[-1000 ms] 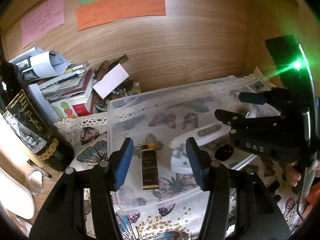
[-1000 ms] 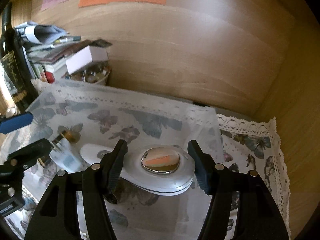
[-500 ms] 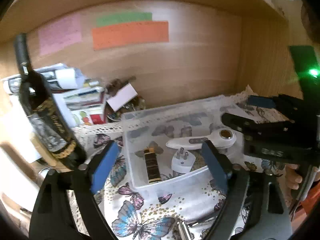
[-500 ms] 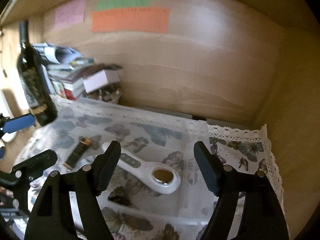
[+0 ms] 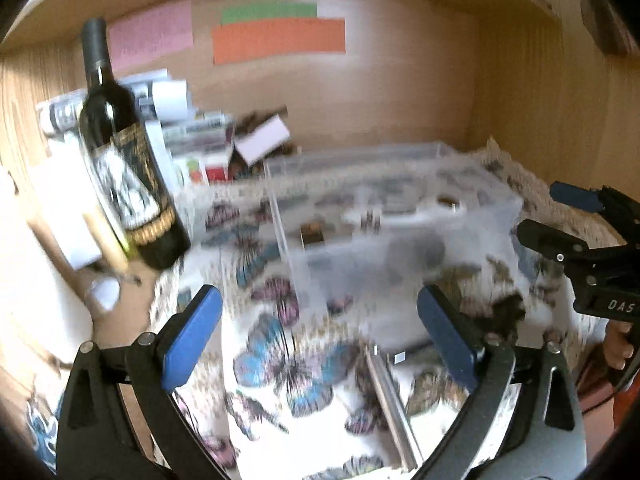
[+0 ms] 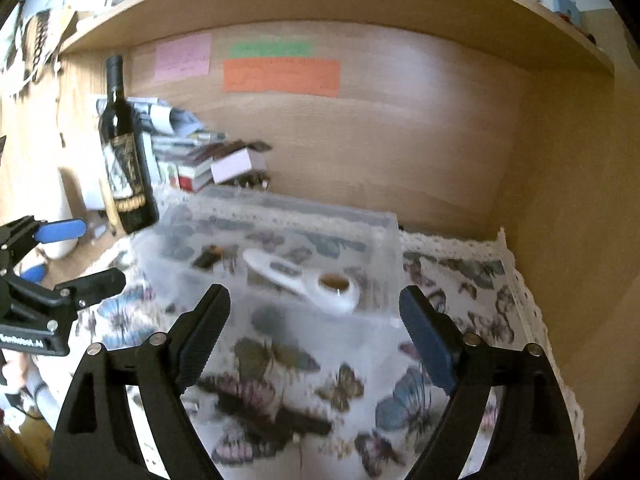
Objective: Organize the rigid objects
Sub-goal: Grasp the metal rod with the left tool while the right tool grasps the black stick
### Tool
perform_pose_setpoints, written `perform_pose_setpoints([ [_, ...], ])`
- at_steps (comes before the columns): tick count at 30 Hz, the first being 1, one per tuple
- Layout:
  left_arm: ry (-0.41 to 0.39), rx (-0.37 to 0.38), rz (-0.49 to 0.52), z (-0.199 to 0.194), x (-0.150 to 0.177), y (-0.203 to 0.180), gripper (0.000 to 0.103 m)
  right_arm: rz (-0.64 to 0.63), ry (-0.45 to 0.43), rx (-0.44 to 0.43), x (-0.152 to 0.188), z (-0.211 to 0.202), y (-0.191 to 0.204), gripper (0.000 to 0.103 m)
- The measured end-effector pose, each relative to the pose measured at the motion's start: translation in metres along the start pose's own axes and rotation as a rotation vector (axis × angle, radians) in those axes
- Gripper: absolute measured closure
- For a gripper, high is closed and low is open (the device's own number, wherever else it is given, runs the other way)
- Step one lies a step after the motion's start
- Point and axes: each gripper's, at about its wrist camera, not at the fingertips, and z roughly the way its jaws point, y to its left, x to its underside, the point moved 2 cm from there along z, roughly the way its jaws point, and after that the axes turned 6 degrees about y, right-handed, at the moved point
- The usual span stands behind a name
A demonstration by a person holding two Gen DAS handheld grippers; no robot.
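Observation:
A clear plastic box point(image 6: 394, 240) point(image 5: 280, 216) stands on the butterfly tablecloth point(image 6: 452, 280). Inside it lie a white handheld device with a round metal window point(image 6: 320, 282) point(image 5: 416, 216), a small dark bottle with a gold cap point(image 6: 206, 258) point(image 5: 312, 234) and a blurred dark item point(image 6: 272, 318). My left gripper point(image 5: 320, 332) is open and empty, held back in front of the box. My right gripper point(image 6: 314, 328) is open and empty, also back from the box. Each gripper shows at the edge of the other view.
A dark wine bottle point(image 6: 124, 152) point(image 5: 128, 168) stands left of the box. Books, papers and a small white box point(image 6: 236, 166) are piled at the back left. Wooden walls close the back and right; a shelf runs above. A metal strip point(image 5: 390, 400) lies on the cloth near me.
The right gripper let go of the white device in the box. Both grippers opened wider and pulled back and up from the box.

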Motion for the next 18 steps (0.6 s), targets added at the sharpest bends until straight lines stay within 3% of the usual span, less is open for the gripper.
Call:
perform_pose_setpoints([
  [4,0.038,0.005,0.013,0.005,0.022,-0.004,0.004,0.002,0.05,0.0,0.023,0.007,0.0,0.018],
  [7,0.068,0.032,0.011,0.009,0.035,-0.008,0.006,0.016,0.091,-0.048,0.038,0.015,0.0,0.018],
  [10,0.095,0.051,0.019,0.011,0.046,-0.016,0.022,0.028,0.126,-0.095,0.046,0.021,0.003,0.02],
  [12,0.099,0.062,0.027,0.011,0.05,-0.02,0.026,0.011,0.145,-0.099,0.049,0.025,0.007,0.023],
  [14,0.099,0.068,0.039,0.012,0.053,-0.025,0.039,-0.01,0.17,-0.106,0.052,0.031,0.012,0.037],
  [18,0.14,0.121,0.028,0.02,0.057,-0.028,0.063,-0.037,0.207,-0.141,0.055,0.038,0.017,0.053],
])
